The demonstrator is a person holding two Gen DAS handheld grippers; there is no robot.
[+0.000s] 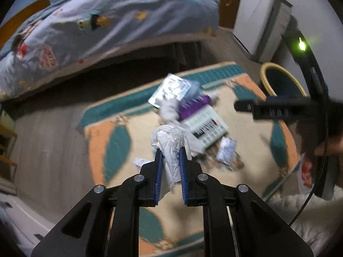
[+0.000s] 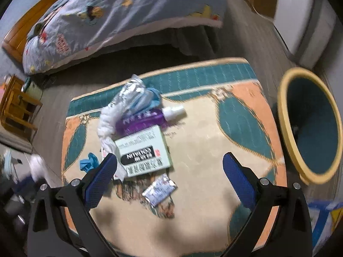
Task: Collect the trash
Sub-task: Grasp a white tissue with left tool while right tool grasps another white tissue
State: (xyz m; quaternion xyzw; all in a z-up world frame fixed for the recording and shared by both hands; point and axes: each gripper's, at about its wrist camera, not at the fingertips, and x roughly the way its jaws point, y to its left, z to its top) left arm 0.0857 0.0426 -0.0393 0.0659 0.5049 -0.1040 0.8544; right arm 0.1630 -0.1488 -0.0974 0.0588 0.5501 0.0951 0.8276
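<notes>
Crumpled white tissue [image 1: 171, 147] sits pinched between the blue pads of the left hand-held gripper [image 1: 170, 153], its jaws drawn in close on the paper and holding it above the rug [image 1: 120, 111]. No earlier view is at hand, so only the clamp itself can be told.

On the patterned rug beyond it lies a loose heap of trash: a silver foil wrapper [image 1: 171, 90] at the far end, a purple bottle [image 2: 141, 120] with a white cap just nearer, a twisted white tissue [image 2: 106, 122] along the heap's left side, and a pale green box [image 2: 143, 152] with a black label nearest of the pile, touching the bottle. A small foil sachet [image 2: 159, 190] lies apart, just near of the box, and a scrap of blue material [image 2: 90, 162] lies to the box's left.

The right hand-held gripper [image 2: 169, 167] hangs over the near part of the rug with its jaws spread wide and nothing between them; its left finger overlaps the box's corner in the view, though contact cannot be told.

A yellow-rimmed bin [image 2: 308, 124] with a teal inside stands at the rug's right edge. A bed with a blue printed quilt [image 1: 111, 21] runs along the far side.
</notes>
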